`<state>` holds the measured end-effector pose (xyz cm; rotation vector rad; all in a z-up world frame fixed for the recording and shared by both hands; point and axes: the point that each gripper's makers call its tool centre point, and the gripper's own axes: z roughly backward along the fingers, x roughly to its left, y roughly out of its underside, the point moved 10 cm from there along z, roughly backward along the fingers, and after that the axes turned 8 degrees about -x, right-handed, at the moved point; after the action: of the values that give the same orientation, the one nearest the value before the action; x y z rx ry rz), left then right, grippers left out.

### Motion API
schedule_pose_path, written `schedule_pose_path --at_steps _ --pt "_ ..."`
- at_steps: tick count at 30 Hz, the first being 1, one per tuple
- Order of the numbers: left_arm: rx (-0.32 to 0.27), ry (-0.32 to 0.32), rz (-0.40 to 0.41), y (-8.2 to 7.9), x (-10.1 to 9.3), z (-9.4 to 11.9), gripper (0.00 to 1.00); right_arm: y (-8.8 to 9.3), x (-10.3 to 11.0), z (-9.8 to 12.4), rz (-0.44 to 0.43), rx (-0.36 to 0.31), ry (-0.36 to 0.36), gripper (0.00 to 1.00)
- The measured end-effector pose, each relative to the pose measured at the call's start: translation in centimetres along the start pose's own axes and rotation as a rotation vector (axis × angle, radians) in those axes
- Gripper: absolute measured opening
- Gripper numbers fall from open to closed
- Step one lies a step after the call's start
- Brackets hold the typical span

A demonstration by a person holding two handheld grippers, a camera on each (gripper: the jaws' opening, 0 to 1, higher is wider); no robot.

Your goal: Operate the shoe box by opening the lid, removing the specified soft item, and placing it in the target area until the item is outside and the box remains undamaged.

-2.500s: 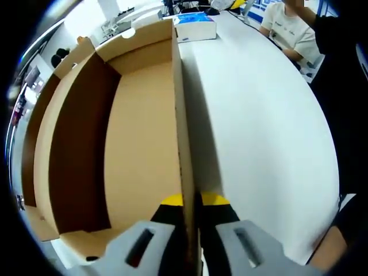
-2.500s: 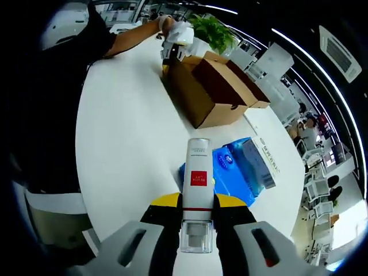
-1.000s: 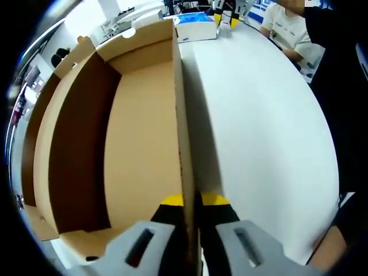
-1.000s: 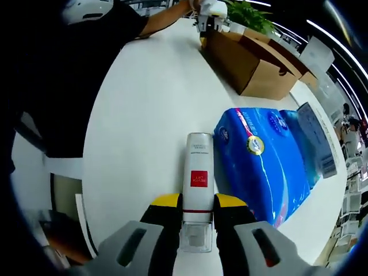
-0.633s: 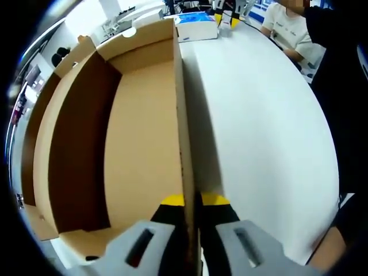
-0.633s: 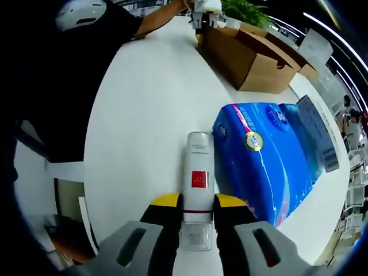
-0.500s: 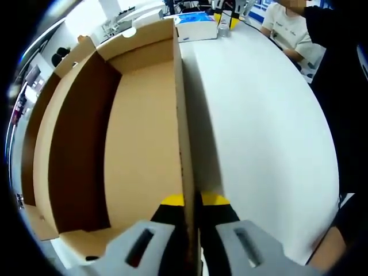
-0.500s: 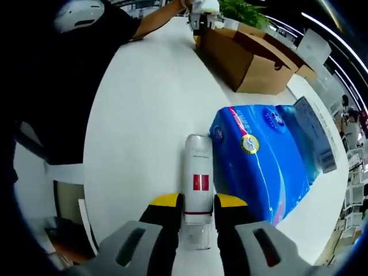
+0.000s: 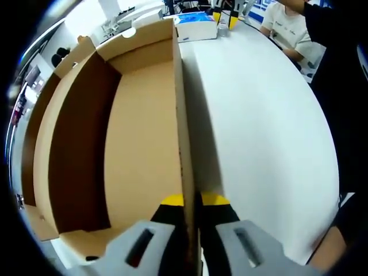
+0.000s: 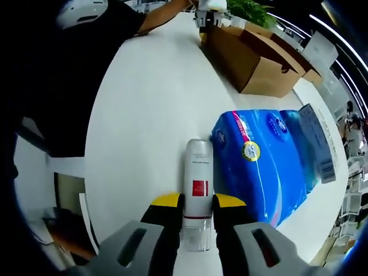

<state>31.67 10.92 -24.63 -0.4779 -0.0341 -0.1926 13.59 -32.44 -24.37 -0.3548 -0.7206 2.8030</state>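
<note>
Basically done: shoe box [image 9: 132,132] open, left gripper [image 9: 187,202] fingers pinching its wall. Right gripper [image 10: 198,202] fingers clamped on tube [image 10: 198,187], lying on surface [image 10: 149,115] beside blue pack [image 10: 264,167]; only release left.

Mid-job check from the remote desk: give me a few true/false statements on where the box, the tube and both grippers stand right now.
1. The left gripper is clamped on the side wall of the shoe box. True.
2. The shoe box lid is closed. False: the box stands open and its bare brown inside is visible.
3. The right gripper holds a white tube with a red square label. True.
4. The tube lies inside the shoe box. False: it is outside the box, over the white table, beside a blue pack.
5. The blue pack sits on top of the shoe box. False: it lies on the table, apart from the box.
</note>
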Motion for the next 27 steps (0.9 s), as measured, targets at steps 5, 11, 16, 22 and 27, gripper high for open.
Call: schedule_pose_path --at_steps 5,11,16,22,27 --pt "0.000 0.000 0.001 0.0 0.0 0.0 0.03 -0.3 -0.2 -0.1 0.051 0.016 -0.037 0.20" --pt "0.000 0.000 0.000 0.0 0.0 0.0 0.03 -0.5 -0.4 -0.2 0.071 0.012 -0.044 0.20" --pt "0.001 0.001 0.002 0.0 0.0 0.0 0.03 -0.3 -0.4 -0.1 0.064 0.019 -0.039 0.21" --pt "0.001 0.001 0.003 0.0 0.1 0.0 0.03 -0.2 -0.6 0.4 0.029 0.003 -0.001 0.21" --pt "0.001 0.001 0.005 0.0 0.1 0.1 0.03 -0.7 -0.2 1.3 0.007 -0.021 0.017 0.22"
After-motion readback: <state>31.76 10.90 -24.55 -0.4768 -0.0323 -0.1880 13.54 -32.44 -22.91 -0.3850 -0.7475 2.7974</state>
